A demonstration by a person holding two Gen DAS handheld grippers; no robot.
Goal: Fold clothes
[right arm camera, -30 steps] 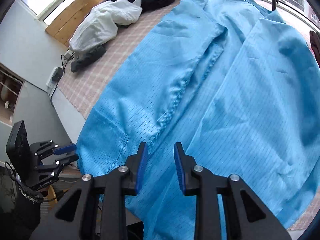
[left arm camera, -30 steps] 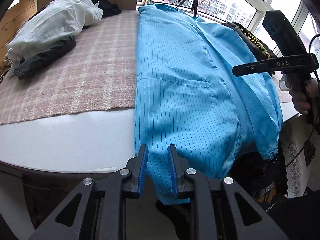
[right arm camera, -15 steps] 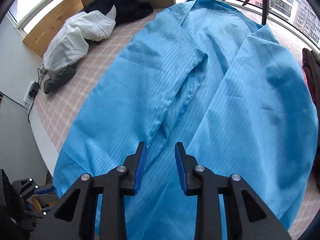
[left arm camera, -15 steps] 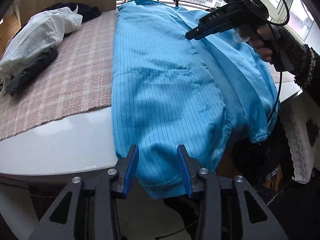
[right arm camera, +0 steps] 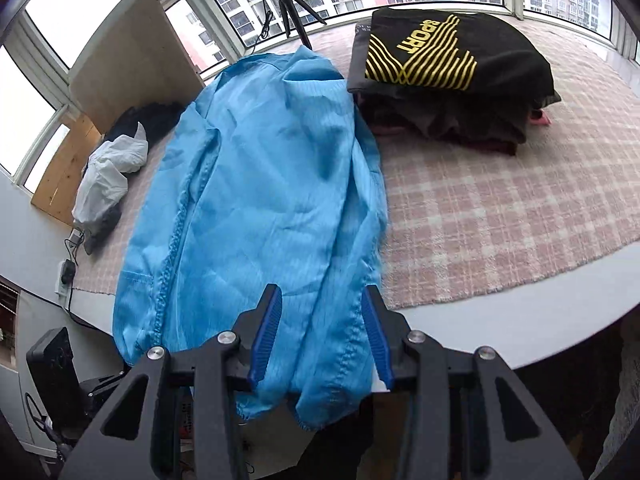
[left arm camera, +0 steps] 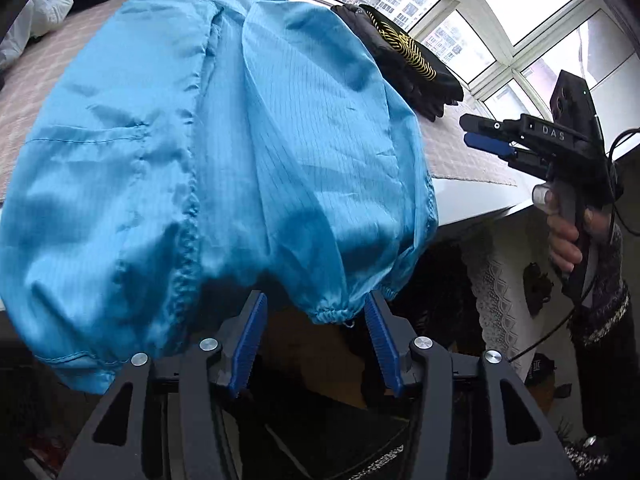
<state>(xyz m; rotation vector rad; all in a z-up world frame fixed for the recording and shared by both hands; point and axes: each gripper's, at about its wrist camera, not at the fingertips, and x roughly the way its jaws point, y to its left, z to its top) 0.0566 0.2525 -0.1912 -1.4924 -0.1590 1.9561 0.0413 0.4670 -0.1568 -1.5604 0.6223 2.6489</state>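
A blue striped jacket (left arm camera: pixel 208 152) lies spread along the table, its hem and gathered sleeve cuff (left arm camera: pixel 332 314) hanging over the near edge. My left gripper (left arm camera: pixel 316 340) is open, its jaws on either side of the cuff, just below it. My right gripper (right arm camera: pixel 320 336) is open over the jacket's (right arm camera: pixel 256 216) hanging right edge; cloth lies between its jaws. The right gripper also shows in the left wrist view (left arm camera: pixel 486 140), to the right of the jacket above the table edge.
A pink checked cloth (right arm camera: pixel 500 208) covers the white table (right arm camera: pixel 520 320). A stack of folded dark clothes with a black and yellow top (right arm camera: pixel 448 76) sits at the back right. White and dark garments (right arm camera: pixel 108 176) are piled at the far left. A tripod (right arm camera: pixel 292 12) stands by the window.
Both grippers opened wider. The left gripper moved right along the table edge to the sleeve cuff. The right gripper pulled back from over the jacket's middle to its near right edge.
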